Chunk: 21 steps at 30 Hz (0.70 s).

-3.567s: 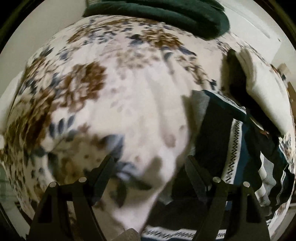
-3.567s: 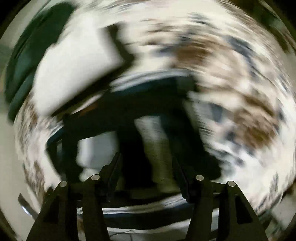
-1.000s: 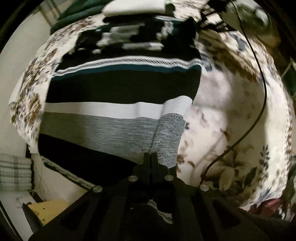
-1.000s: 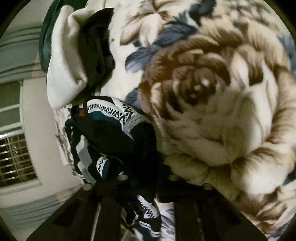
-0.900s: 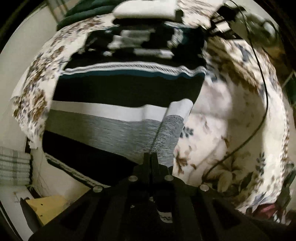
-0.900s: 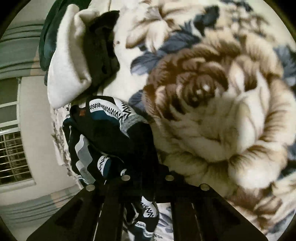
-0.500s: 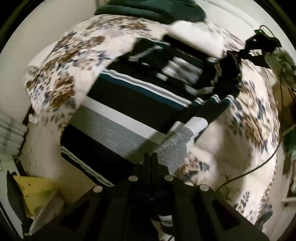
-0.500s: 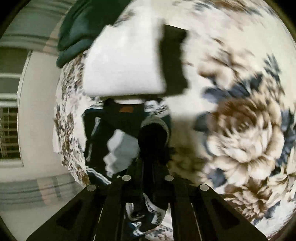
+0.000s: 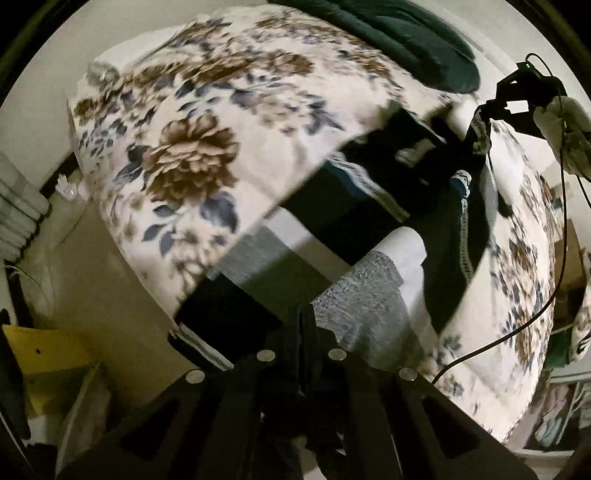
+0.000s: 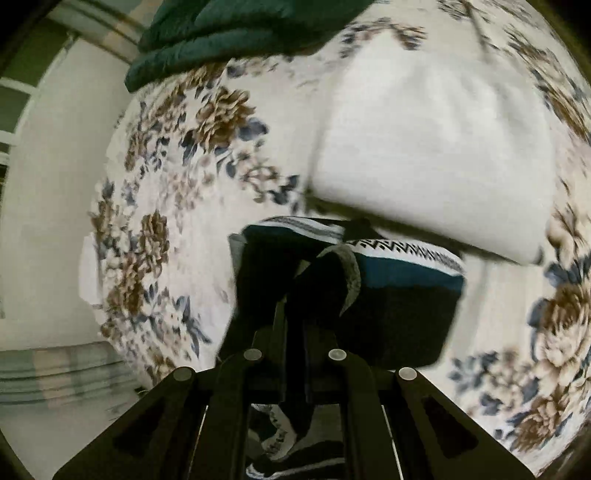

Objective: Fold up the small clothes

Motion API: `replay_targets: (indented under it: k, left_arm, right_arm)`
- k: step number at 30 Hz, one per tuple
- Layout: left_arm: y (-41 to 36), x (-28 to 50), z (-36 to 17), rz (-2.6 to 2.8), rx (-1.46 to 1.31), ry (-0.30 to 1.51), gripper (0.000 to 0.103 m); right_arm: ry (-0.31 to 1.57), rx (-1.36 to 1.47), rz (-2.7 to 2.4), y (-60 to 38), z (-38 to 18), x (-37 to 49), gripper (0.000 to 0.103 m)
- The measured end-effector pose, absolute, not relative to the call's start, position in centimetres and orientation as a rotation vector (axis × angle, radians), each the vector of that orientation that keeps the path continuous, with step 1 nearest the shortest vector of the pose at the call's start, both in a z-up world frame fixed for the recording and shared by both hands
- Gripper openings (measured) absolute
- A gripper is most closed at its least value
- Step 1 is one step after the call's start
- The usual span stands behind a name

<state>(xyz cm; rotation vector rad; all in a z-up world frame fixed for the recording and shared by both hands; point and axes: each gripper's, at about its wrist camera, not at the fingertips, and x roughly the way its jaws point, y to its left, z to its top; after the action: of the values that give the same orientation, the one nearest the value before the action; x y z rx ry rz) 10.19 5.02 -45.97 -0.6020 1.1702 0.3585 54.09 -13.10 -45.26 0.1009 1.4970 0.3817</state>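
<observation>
Left gripper (image 9: 301,321) is fully closed, jaws pinching the grey-marl edge of the black, teal, white and grey striped knit sweater (image 9: 343,218), which trails away across the cream floral-print blanket (image 9: 192,155) toward the far right. Right gripper (image 10: 295,314) is likewise clamped tight on a black fold of the same sweater (image 10: 402,295), the bunched fabric draping through the jaws (zigzag trim visible). A folded white garment (image 10: 432,162) lies just beyond, with a dark green quilted cover (image 10: 229,33) at the far edge.
</observation>
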Motion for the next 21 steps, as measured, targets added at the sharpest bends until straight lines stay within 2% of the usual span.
replay_targets:
  k: [6, 12, 13, 15, 16, 17, 18, 19, 20, 21]
  left_arm:
    - [12.0, 9.2, -50.8, 0.39, -0.635, 1.199, 0.0]
    - [15.5, 8.3, -54.4, 0.316, -0.687, 1.253, 0.001]
    - [15.4, 8.3, -54.5, 0.3, -0.691, 1.259, 0.001]
    - [14.9, 8.3, -54.7, 0.245, -0.722, 1.267, 0.002]
    - [14.5, 8.3, -54.7, 0.224, -0.733, 1.263, 0.004]
    - [14.0, 8.4, -54.7, 0.21, -0.737, 1.262, 0.011]
    - [13.2, 8.5, -54.8, 0.189, -0.736, 1.266, 0.024]
    - [12.4, 8.8, -55.1, 0.173, -0.727, 1.276, 0.032]
    - [11.5, 9.1, -55.4, 0.156, -0.717, 1.283, 0.044]
    - [10.8, 9.4, -55.8, 0.144, -0.705, 1.294, 0.051]
  right_arm:
    - [1.502, -0.031, 0.301, -3.6, -49.2, 55.4, 0.006]
    - [1.572, -0.077, 0.236, -0.2, -54.1, 56.0, 0.008]
    - [1.581, -0.077, 0.232, -0.3, -54.5, 55.8, 0.01]
    - [1.594, -0.063, 0.251, -0.9, -54.8, 55.3, 0.022]
    - [1.595, -0.049, 0.257, -1.4, -54.6, 54.9, 0.035]
    - [1.593, -0.035, 0.259, -2.1, -54.2, 54.4, 0.046]
    - [1.591, -0.023, 0.269, -2.8, -53.8, 54.0, 0.049]
    - [1.593, -0.023, 0.276, -3.2, -53.5, 53.7, 0.05]
    - [1.594, -0.029, 0.282, -3.7, -53.2, 53.4, 0.05]
    - [1.595, -0.037, 0.285, -4.0, -53.1, 53.2, 0.05]
